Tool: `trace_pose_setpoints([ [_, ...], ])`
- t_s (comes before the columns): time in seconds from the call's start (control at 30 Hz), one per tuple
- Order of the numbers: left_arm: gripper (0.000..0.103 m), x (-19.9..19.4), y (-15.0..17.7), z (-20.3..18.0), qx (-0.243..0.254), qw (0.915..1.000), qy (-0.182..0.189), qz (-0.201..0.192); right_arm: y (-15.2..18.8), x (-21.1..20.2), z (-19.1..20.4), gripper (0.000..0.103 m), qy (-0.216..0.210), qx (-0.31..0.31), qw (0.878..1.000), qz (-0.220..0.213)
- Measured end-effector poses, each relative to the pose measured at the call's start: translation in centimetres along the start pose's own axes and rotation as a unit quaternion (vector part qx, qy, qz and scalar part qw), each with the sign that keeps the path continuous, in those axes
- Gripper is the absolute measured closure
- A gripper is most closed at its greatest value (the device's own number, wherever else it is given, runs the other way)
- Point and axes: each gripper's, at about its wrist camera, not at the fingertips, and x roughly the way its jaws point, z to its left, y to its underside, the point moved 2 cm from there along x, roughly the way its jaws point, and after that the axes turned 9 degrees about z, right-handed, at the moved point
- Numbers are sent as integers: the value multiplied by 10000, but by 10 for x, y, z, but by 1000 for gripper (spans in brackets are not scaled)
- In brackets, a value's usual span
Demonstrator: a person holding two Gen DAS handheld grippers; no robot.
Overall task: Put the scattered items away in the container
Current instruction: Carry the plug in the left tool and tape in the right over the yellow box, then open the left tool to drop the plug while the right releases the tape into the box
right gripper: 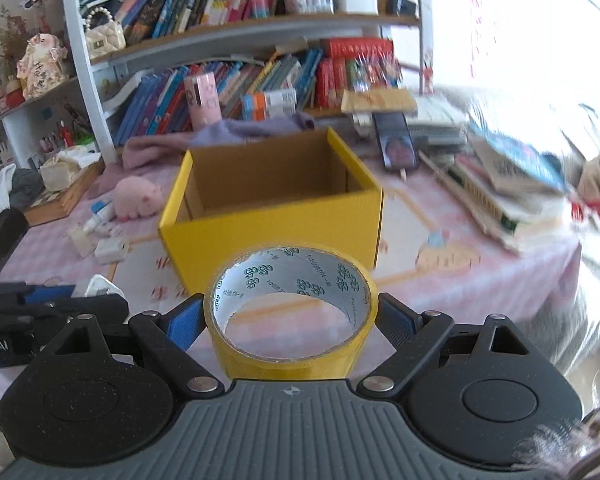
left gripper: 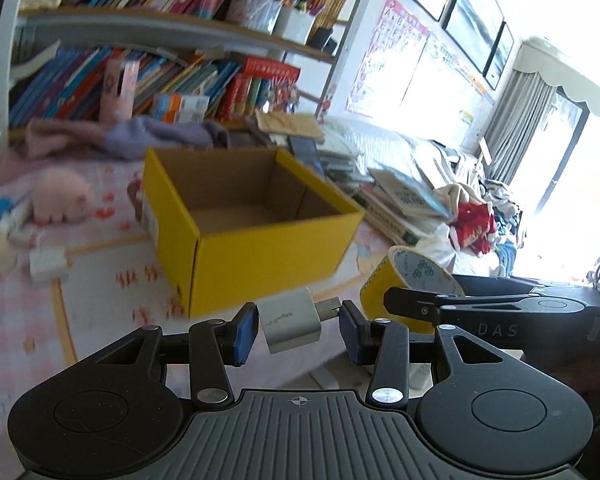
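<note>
An open yellow cardboard box (left gripper: 256,236) (right gripper: 276,220) stands on the pink tablecloth, and I see nothing inside it. My left gripper (left gripper: 298,330) is shut on a white plug adapter (left gripper: 290,320), its blue pads pressing the body and the metal prongs. It hangs in front of the box's near corner. My right gripper (right gripper: 290,324) is shut on a roll of yellow tape (right gripper: 292,312) (left gripper: 404,280), held just before the box's front wall. In the left wrist view the right gripper (left gripper: 404,304) sits close on the right.
Left of the box lie a pink plush pig (right gripper: 136,198), a small glue bottle (right gripper: 98,216) and a white charger (right gripper: 110,250). A phone (right gripper: 398,146) and stacked books (right gripper: 500,196) lie to the right. A bookshelf (right gripper: 240,32) stands behind.
</note>
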Motion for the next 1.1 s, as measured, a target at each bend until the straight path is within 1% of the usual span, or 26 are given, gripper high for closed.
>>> trace_pose_setpoints([
  [0.13,60,8,-28,-3,180,9996,-9,-216,-29,9,-8,14,-18,-303,9990,-323],
  [0.27,60,23,-57,-1,224,9990,-104,-371,-63,24,-18,14,-139,-493,9971,-569],
  [0.43,60,42,-88,2,147,9979,-354,-514,-100,50,-28,14,-387,-761,9943,-642],
  [0.5,60,51,-97,3,117,9975,-475,-503,-110,62,-30,14,-484,-944,9924,-627],
  [0.73,60,93,-118,12,-36,9963,-826,-225,-140,116,-31,14,-784,-1649,9825,-371],
  [0.8,60,107,-126,17,-49,9950,-990,-111,-146,134,-27,14,-882,-1876,9779,-257],
  [0.87,60,119,-134,20,3,9939,-1100,-66,-148,149,-22,14,-940,-2194,9710,-156],
  [0.97,60,137,-144,27,8,9921,-1256,65,-147,171,-13,14,-1021,-2732,9565,45],
  [1.03,60,152,-148,34,40,9895,-1420,254,-145,186,-8,14,-1099,-3019,9467,253],
  [1.1,60,167,-150,40,59,9870,-1536,463,-144,199,-6,14,-1190,-3157,9401,498],
])
